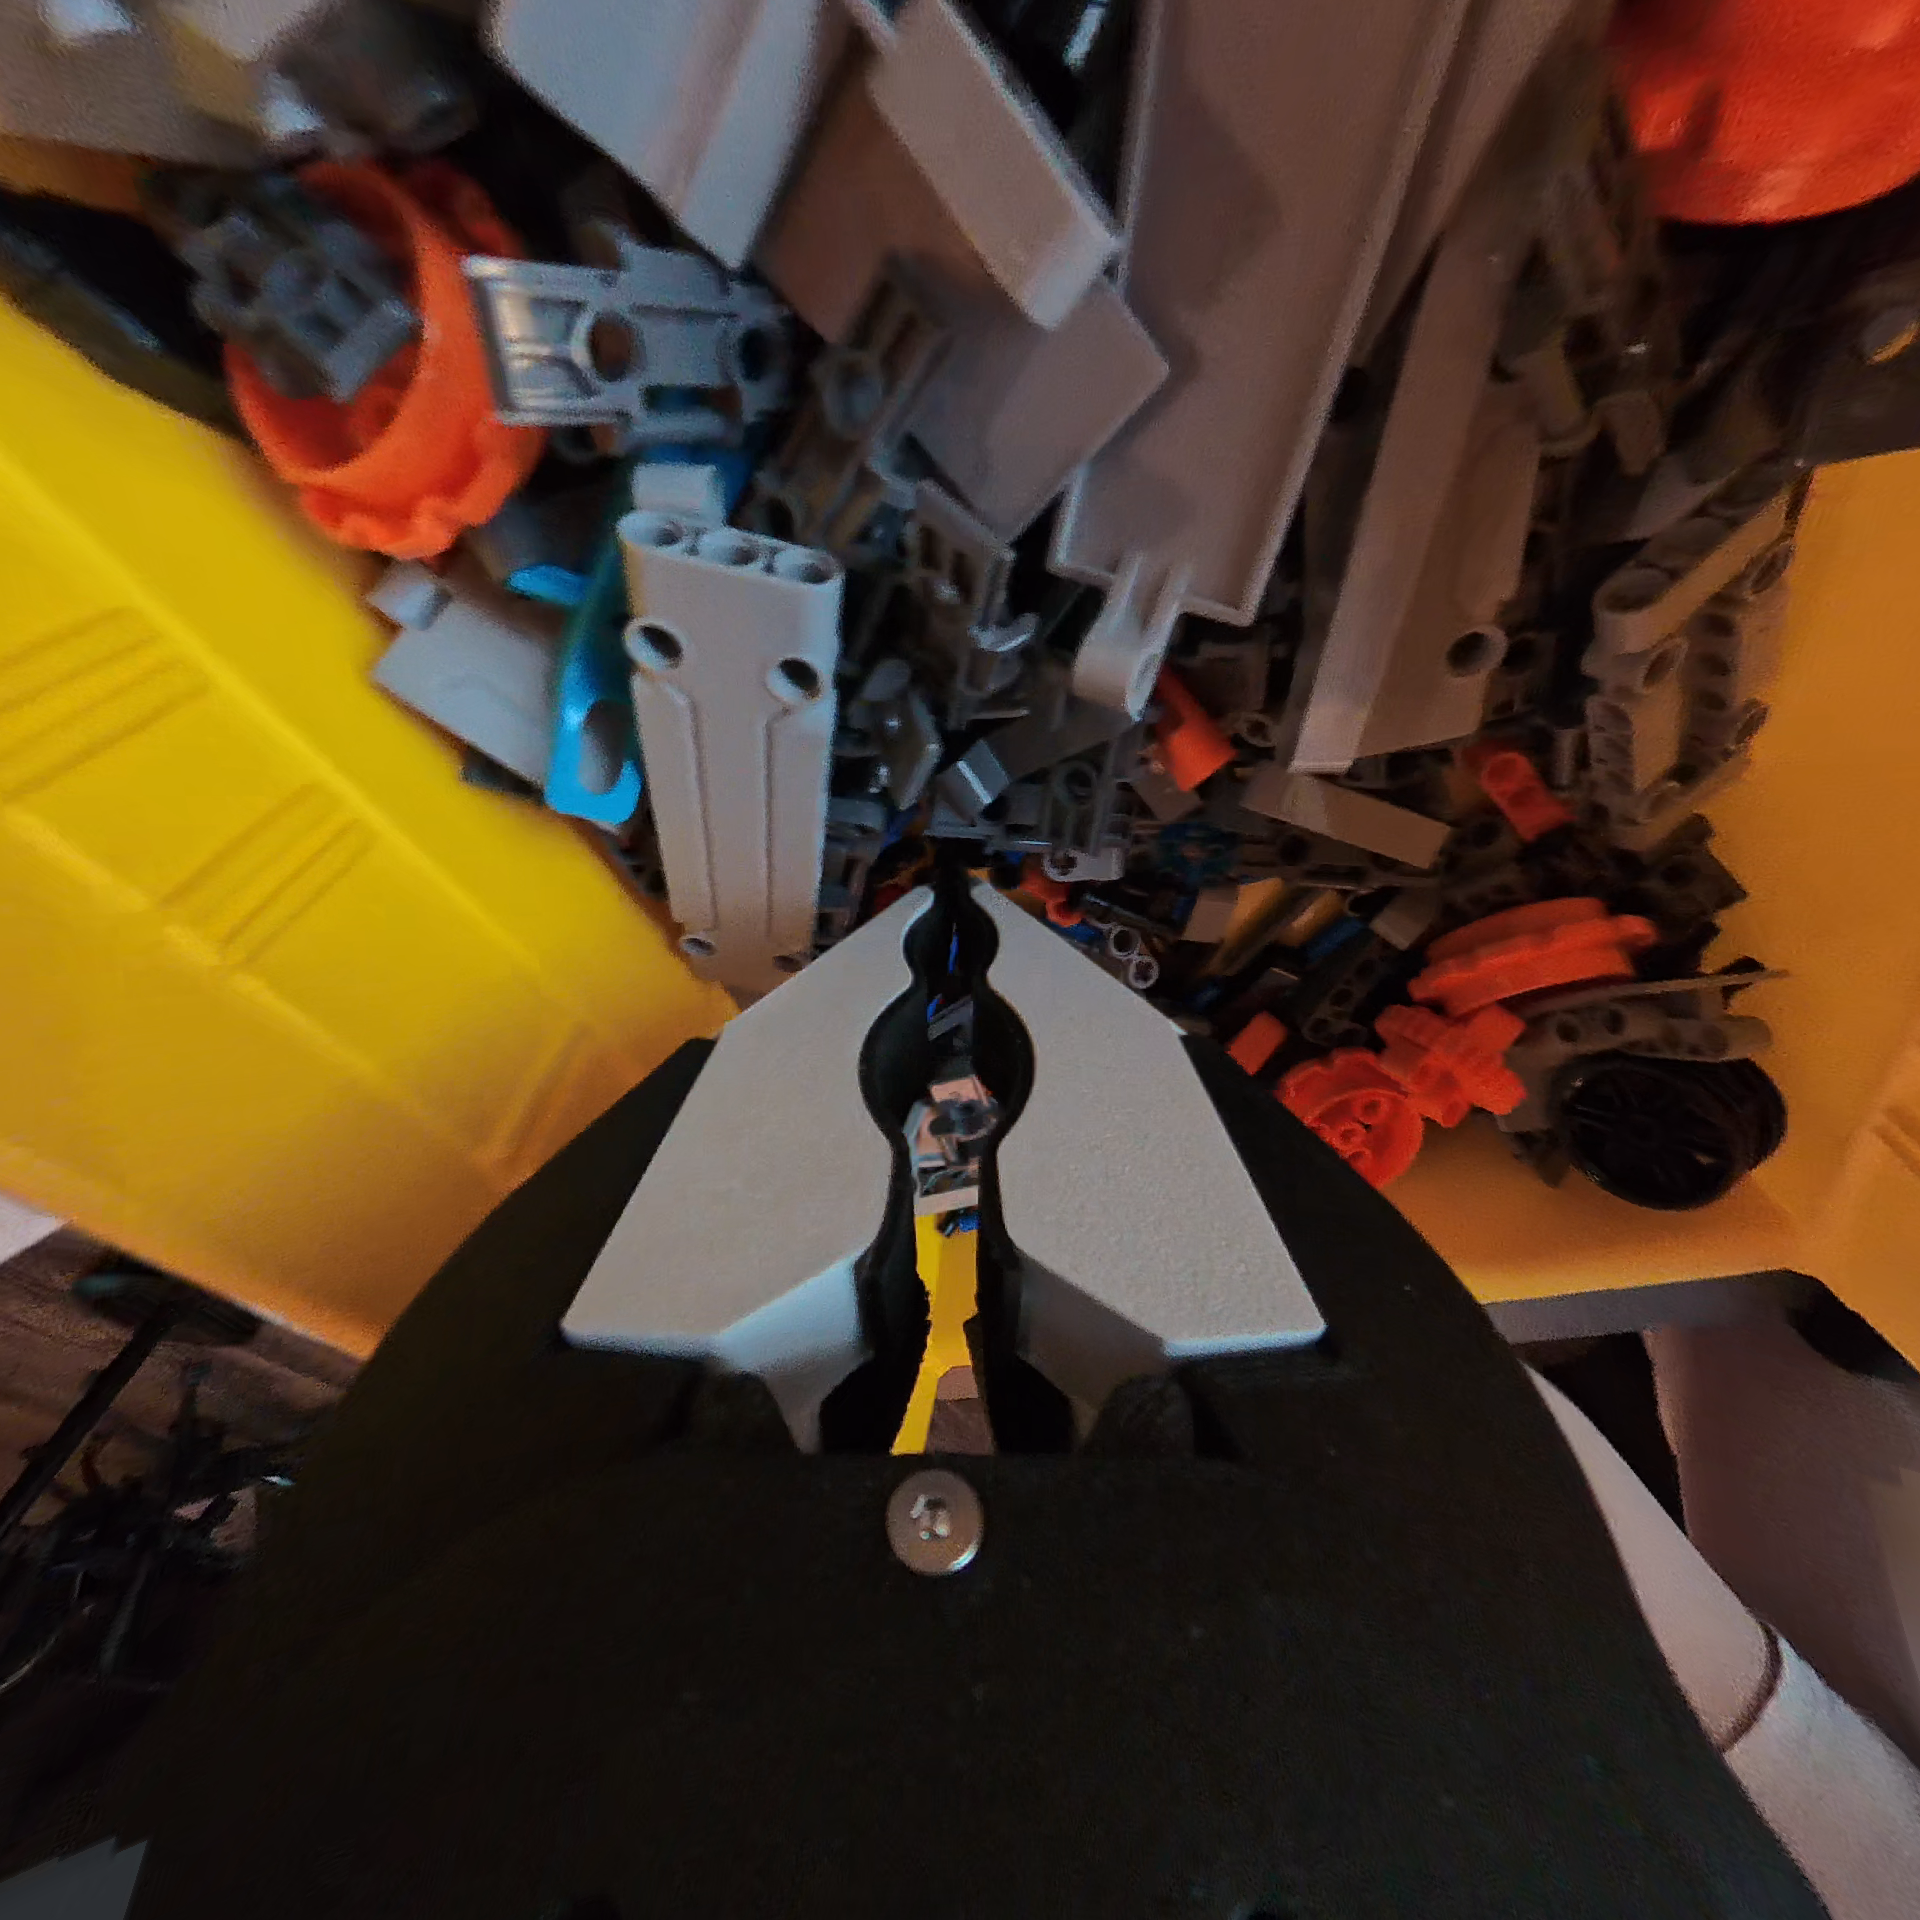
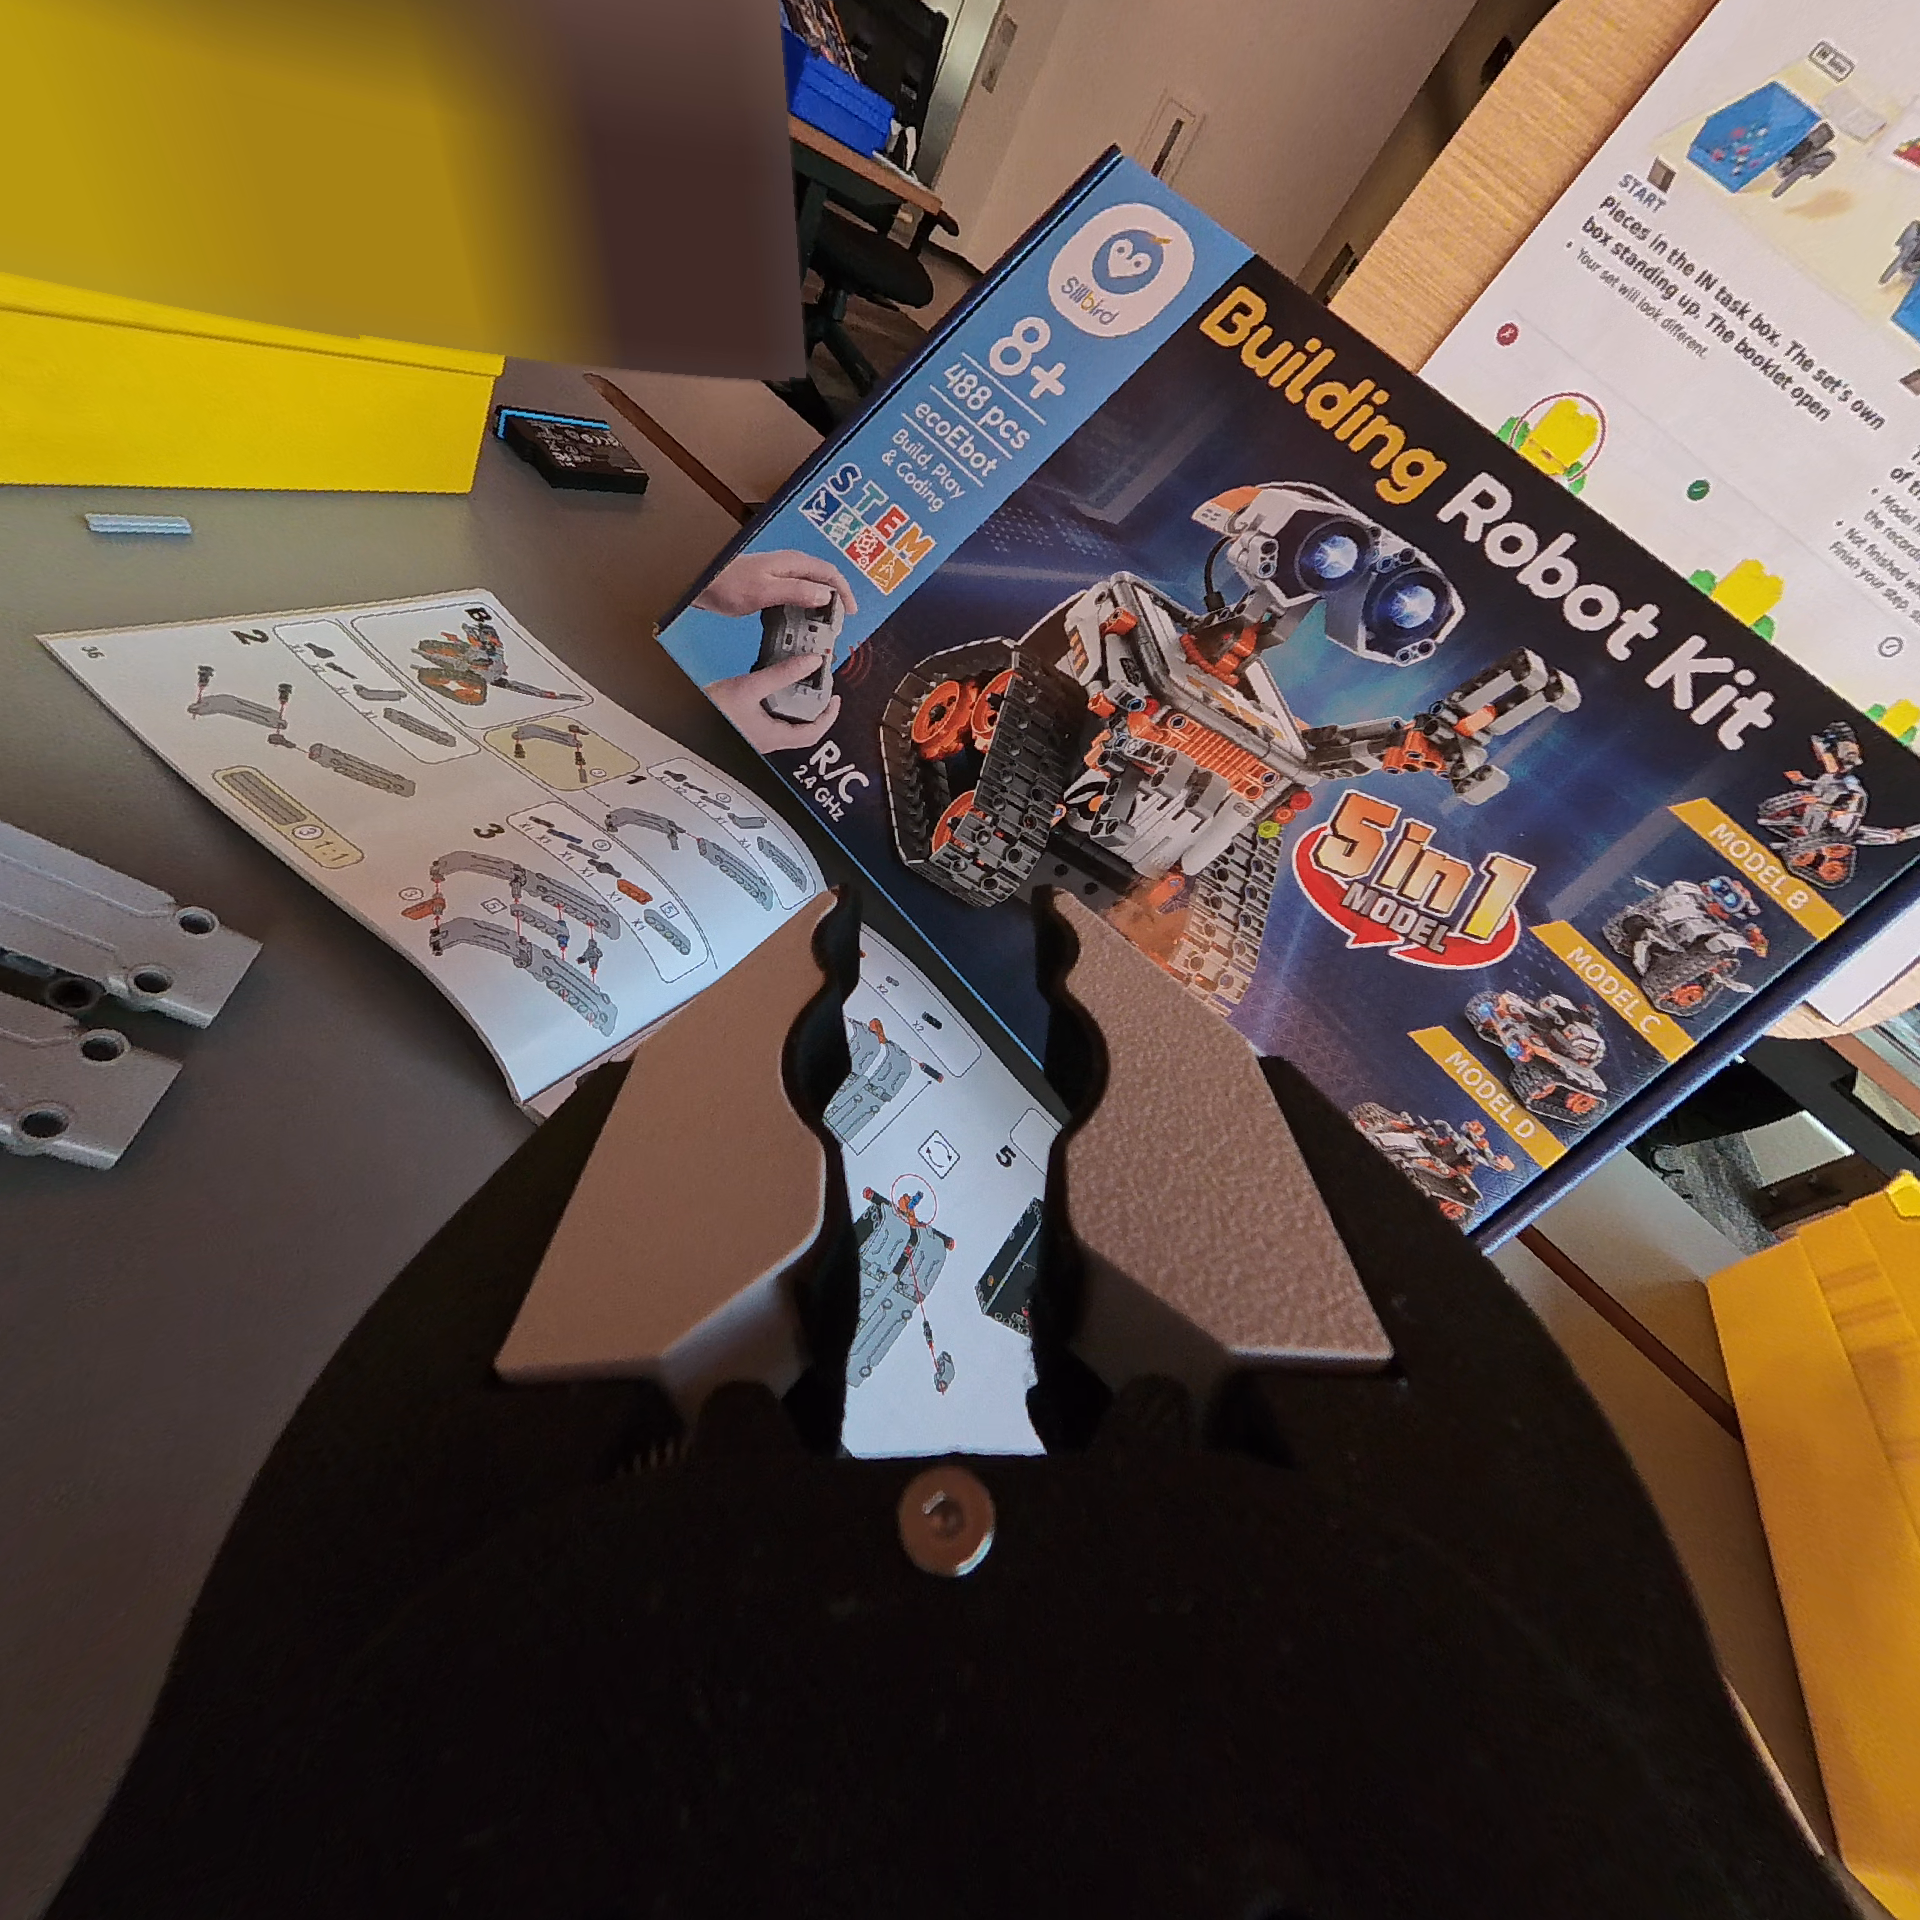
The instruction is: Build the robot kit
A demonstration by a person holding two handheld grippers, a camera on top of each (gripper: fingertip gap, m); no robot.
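My left gripper (image 1: 951, 894) hangs tip-down in a yellow bin (image 1: 260, 831) filled with loose building pieces. Its jaws are shut, with the tips in a heap of small dark grey and blue pieces; I cannot tell whether a piece is pinched. A long grey panel (image 1: 732, 727) lies just left of the tips. A blue piece (image 1: 587, 748) and an orange wheel (image 1: 384, 416) lie farther left. My right gripper (image 2: 945, 914) is open and empty, above an open instruction booklet (image 2: 468, 790) on a dark table (image 2: 312, 1247).
Large grey panels (image 1: 1247, 312), orange gears (image 1: 1444, 1060) and a black wheel (image 1: 1662, 1122) crowd the bin. A kit box (image 2: 1299, 727) stands tilted behind the booklet. Grey panels (image 2: 94, 987), a black block (image 2: 571, 447) and a small pale beam (image 2: 138, 525) lie on the table's left. Spacing between my two grippers at the tips: around 45 cm. To the orange wheel (image 1: 384, 416): left tips about 10 cm, right tips about 45 cm.
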